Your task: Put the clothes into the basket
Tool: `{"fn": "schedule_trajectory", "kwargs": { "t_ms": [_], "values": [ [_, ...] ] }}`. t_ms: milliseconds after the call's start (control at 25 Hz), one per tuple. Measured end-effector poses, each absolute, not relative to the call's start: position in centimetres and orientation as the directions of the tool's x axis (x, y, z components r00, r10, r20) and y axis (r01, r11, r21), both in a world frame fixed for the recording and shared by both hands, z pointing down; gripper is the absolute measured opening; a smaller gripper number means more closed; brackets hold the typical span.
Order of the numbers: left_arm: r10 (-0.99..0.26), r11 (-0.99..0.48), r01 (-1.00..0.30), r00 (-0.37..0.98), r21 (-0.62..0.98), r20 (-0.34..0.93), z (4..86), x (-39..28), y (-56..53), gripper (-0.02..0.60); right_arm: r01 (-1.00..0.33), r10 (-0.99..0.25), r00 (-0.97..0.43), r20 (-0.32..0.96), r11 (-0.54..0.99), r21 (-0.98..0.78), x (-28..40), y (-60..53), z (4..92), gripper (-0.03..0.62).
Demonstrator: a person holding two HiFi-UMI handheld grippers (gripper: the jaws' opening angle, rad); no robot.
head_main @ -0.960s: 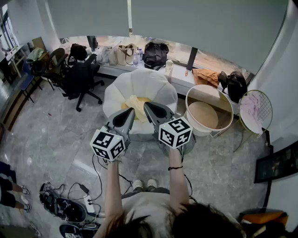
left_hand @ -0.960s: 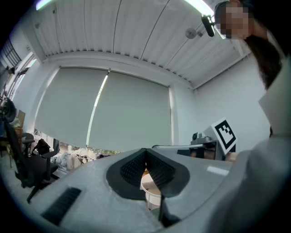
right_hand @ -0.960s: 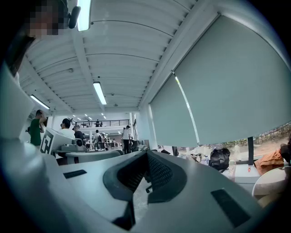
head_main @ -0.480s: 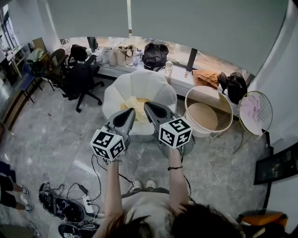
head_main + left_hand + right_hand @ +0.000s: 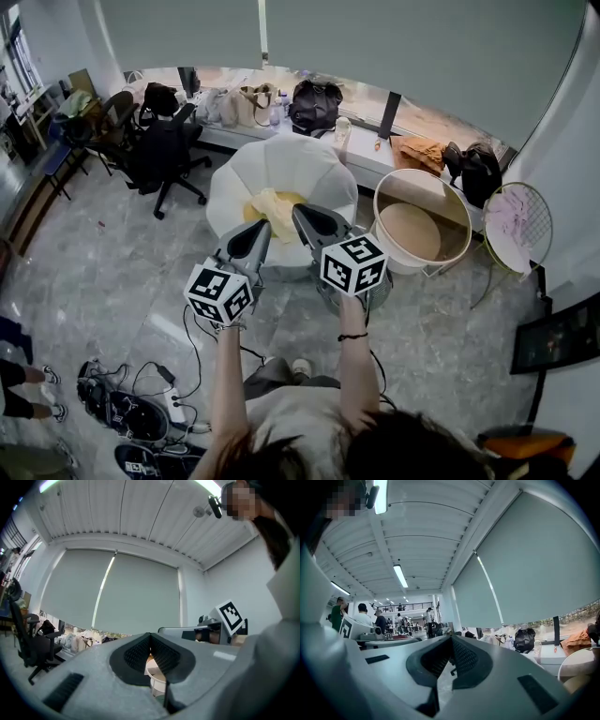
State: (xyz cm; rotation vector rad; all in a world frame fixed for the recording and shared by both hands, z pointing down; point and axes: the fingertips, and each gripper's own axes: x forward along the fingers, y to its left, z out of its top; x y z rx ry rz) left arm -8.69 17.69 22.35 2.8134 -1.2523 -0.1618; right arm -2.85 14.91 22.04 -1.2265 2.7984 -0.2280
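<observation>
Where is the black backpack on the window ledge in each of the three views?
Head view: black backpack top centre, below the blinds.
Left gripper view: small dark shape just left of the jaws, probably it.
Right gripper view: backpack right of the jaws.
Shared landmark: bright seam between the blinds.

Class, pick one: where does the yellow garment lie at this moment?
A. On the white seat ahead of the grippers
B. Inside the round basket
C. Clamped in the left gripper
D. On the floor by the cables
A: the head view shows the yellow garment lying on the white seat, while the round basket to its right shows only its bare bottom.
</observation>
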Motion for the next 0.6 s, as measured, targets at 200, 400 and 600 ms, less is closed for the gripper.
{"fn": "schedule_trajectory", "kwargs": {
  "t_ms": [200,400,600],
  "values": [
    [-0.770,-0.638,-0.762,0.635,0.111,-0.069,22.7,-9.7,17.1,0.011,-0.710,-0.721,-0.692,-0.001,0.682,-0.175,-3.4,14.6,22.5,0.008],
    [-0.782,-0.622,-0.775,0.621,0.114,-0.045,23.2,-10.1,15.9,0.011,-0.691,-0.705,-0.709,0.005,0.694,-0.202,-3.6,13.1,23.1,0.008],
    [-0.780,-0.624,-0.773,0.625,0.117,-0.034,23.8,-11.5,13.6,0.011,-0.684,-0.700,-0.714,0.008,0.696,-0.216,-4.7,10.8,23.7,0.008]
  ]
}}
